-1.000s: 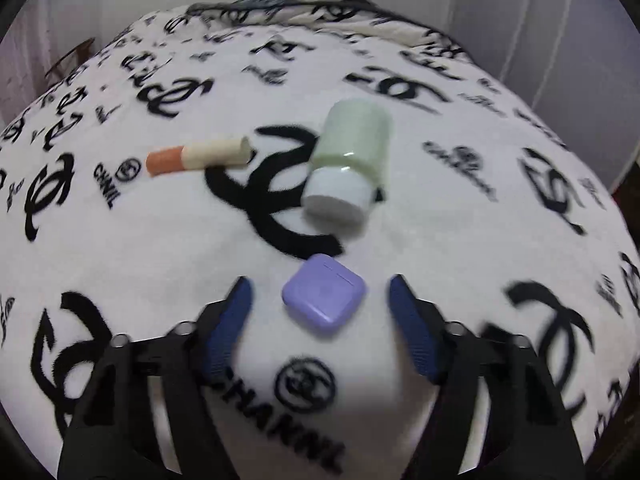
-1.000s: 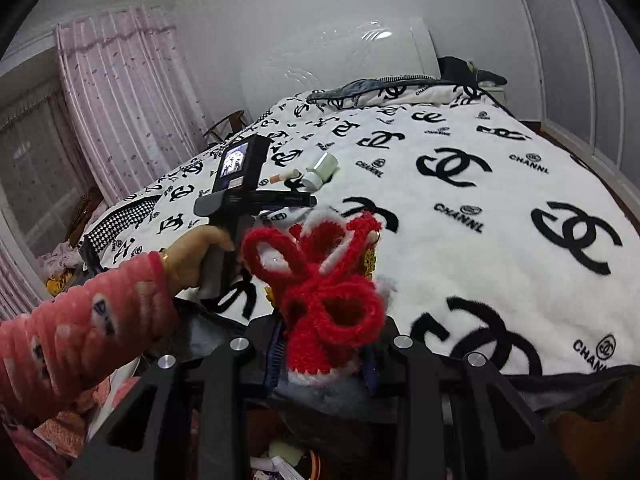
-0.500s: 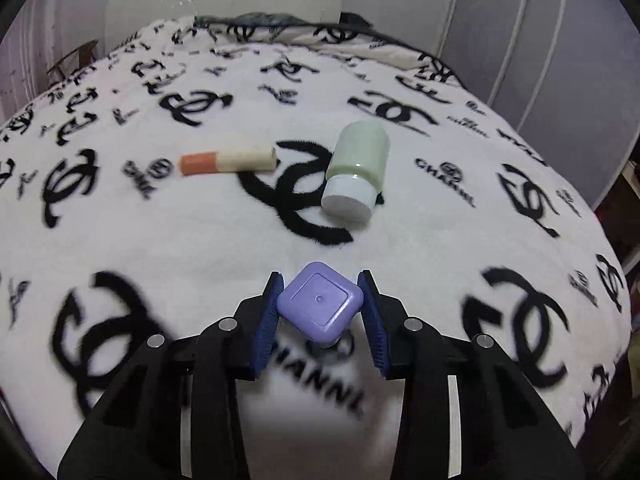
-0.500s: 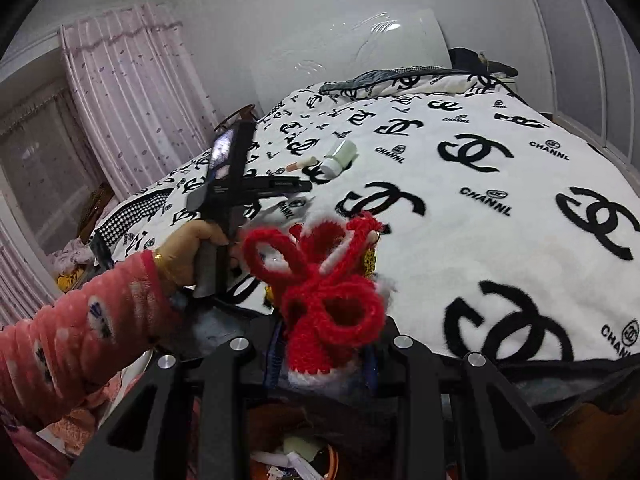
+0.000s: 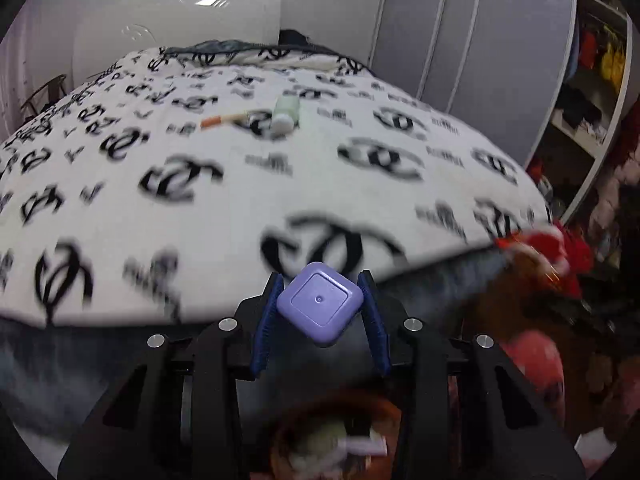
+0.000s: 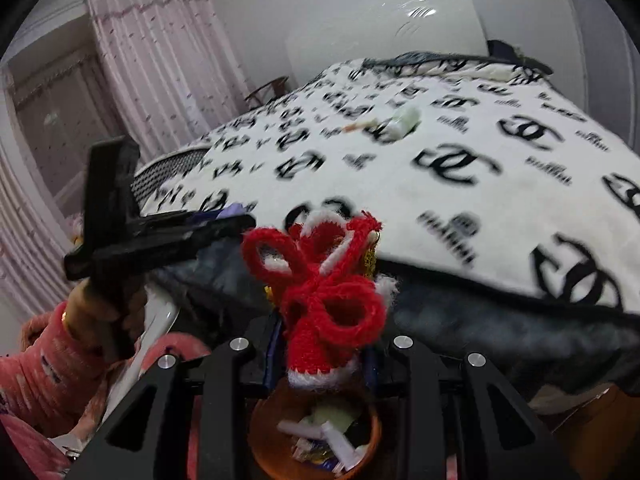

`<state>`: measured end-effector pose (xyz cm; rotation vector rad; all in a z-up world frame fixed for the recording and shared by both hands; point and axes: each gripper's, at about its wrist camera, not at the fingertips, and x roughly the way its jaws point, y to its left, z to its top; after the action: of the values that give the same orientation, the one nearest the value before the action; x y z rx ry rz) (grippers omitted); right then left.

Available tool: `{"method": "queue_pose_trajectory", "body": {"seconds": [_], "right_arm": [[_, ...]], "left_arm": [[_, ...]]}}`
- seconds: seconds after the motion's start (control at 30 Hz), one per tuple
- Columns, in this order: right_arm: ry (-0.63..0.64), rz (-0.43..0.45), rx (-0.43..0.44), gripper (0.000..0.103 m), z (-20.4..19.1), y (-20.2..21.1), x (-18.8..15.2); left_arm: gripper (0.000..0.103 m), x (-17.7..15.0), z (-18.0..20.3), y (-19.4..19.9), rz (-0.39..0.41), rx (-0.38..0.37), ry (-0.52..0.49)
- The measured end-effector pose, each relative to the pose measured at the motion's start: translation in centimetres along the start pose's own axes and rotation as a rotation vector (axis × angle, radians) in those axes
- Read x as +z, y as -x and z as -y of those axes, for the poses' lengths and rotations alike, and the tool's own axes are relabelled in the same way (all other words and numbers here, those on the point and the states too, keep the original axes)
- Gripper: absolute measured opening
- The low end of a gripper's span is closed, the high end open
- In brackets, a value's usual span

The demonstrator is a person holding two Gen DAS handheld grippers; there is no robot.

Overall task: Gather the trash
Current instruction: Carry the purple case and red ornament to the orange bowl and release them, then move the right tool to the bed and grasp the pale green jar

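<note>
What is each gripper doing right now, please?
Left gripper: closed on the purple case.
Right gripper: closed on the red knitted ornament.

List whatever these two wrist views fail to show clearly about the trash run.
- Brown bin, left wrist view: cut off by the bottom edge and blurred; contents unreadable.
- Bin, right wrist view: far rim hidden behind the red knitted item.
- Pale green bottle and orange-tipped tube: small, motion-blurred; labels unreadable.
- Purple case in the left claw: underside hidden.
- Right claw: pads hidden by the knit.
</note>
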<state>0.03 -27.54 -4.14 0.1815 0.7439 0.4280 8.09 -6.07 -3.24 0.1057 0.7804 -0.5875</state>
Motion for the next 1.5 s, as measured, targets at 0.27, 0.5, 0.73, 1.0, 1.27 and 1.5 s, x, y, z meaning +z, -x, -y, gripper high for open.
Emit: {"method": "queue_pose_trajectory", "body": {"seconds": [0.27,0.5,0.73,1.0,1.27,1.5], "right_arm": [[-0.015,-0.242,0.031,0.031,-2.5,-6.9,-6.7],[-0.149,-0.562,-0.04,0.031,1.1,-17.8,-14.1],[-0.246,-0.631,-0.113,0.055,3.7,-21.7,-16.9],[-0.241,-0.574,-0.126,0.066,3.6,-20.8,-16.3],[-0.239,-0.491,-0.12,0.069,3.3,-17.9,-15.1],[-0.182,-0.304,-0.046,0.073,0.8,-10.6,-9.5]], "left_arm": [[0.038,-11.6,0.5,-5.0,-0.275,-0.001,0.094],[0.038,-19.4,-1.9,-16.5,-0.657,0.017,0.203],[0.062,-21.2,-3.4,-19.7,-0.735,0.064,0.3],[0.064,-21.2,-3.1,-18.3,-0.687,0.094,0.296],[0.064,-19.3,-2.7,-14.3,-0.554,0.145,0.279],[0.076,-15.4,-2.0,-6.9,-0.328,0.224,0.233]]}}
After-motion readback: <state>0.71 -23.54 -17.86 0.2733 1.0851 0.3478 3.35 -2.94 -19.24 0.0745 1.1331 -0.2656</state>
